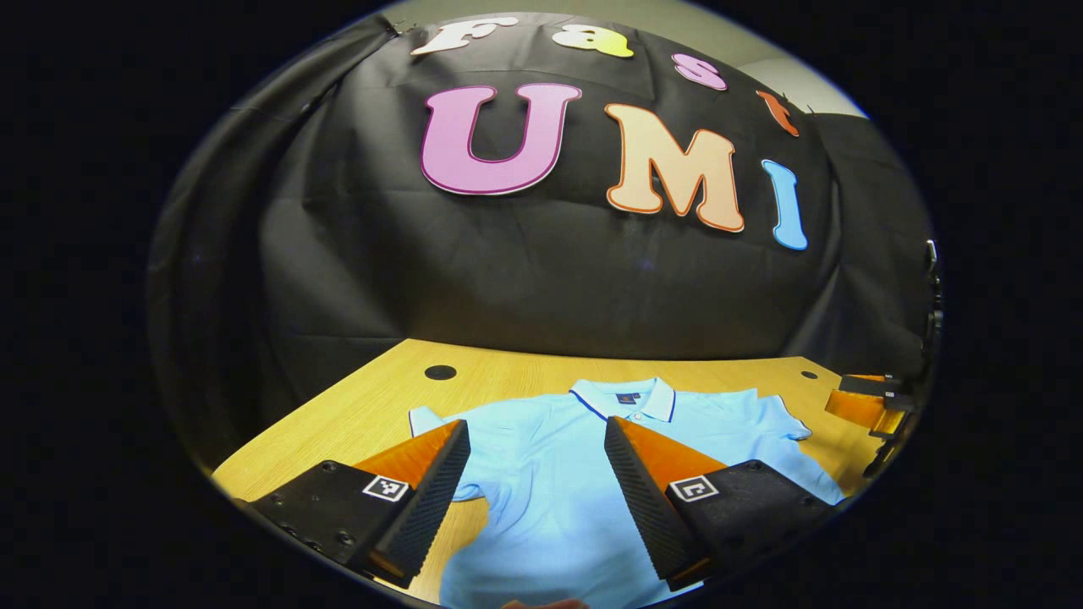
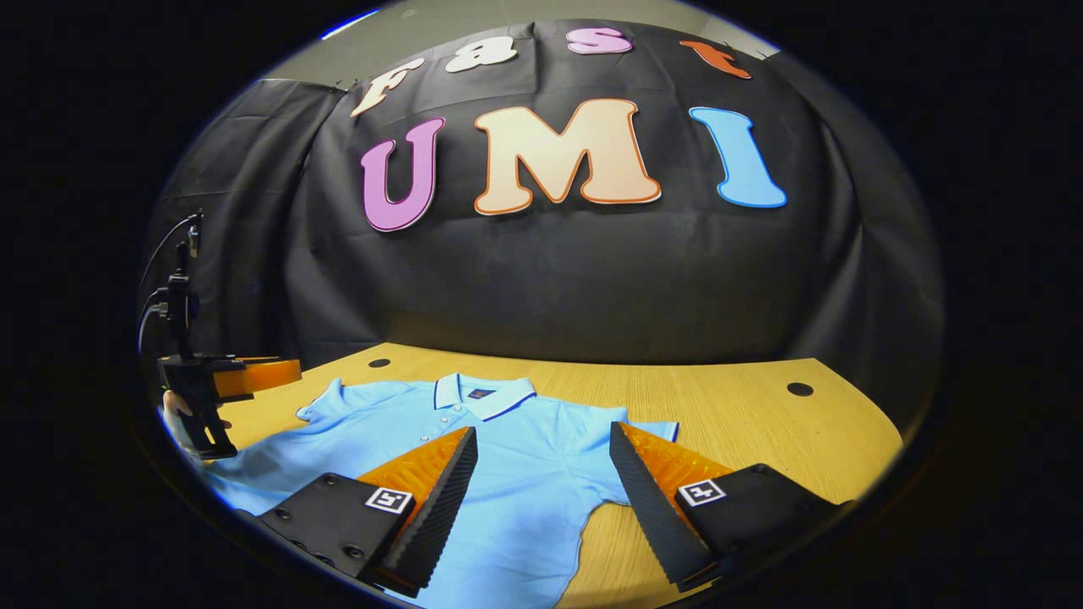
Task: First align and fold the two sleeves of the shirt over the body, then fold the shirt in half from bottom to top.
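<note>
Shirt (image 1: 550, 491) lies flat, collar away from you, on the counter (image 2: 761, 431), both sleeves unfolded. Pinch too much cloth and you risk dragging the body askew, spoiling the alignment. Your left gripper (image 1: 537, 444) and right gripper (image 2: 541, 448) hover above it, fingers spread wide, holding nothing.

Quick count: one shirt (image 1: 550, 474) with two sleeves, flat on one table (image 1: 372, 397). Two tools, left tool (image 1: 536, 447) and right tool (image 2: 543, 452). Two round holes near the table's far edge.
</note>
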The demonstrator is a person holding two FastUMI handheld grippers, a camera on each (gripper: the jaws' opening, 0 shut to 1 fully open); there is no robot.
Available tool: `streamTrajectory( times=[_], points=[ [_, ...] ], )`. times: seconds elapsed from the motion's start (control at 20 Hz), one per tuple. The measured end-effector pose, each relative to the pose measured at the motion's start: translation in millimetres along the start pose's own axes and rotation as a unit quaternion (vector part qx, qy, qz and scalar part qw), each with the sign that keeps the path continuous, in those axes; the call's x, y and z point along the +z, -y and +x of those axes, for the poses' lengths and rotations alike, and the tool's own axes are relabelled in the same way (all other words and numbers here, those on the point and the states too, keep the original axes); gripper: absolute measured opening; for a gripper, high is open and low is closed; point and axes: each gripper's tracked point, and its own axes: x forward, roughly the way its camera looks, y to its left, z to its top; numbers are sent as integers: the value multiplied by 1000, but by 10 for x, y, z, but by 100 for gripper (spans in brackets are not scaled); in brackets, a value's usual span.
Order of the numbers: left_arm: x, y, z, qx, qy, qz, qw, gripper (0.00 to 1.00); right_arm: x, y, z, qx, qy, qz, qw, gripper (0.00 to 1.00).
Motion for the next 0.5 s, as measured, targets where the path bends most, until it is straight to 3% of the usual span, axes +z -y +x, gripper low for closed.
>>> streamTrajectory(
  times=[0.5],
  points=[
    [47, 20, -29, -4, 4, 0, 1000, 95, -126, 86, 55, -12, -19, 5, 1000, 98]
  ],
)
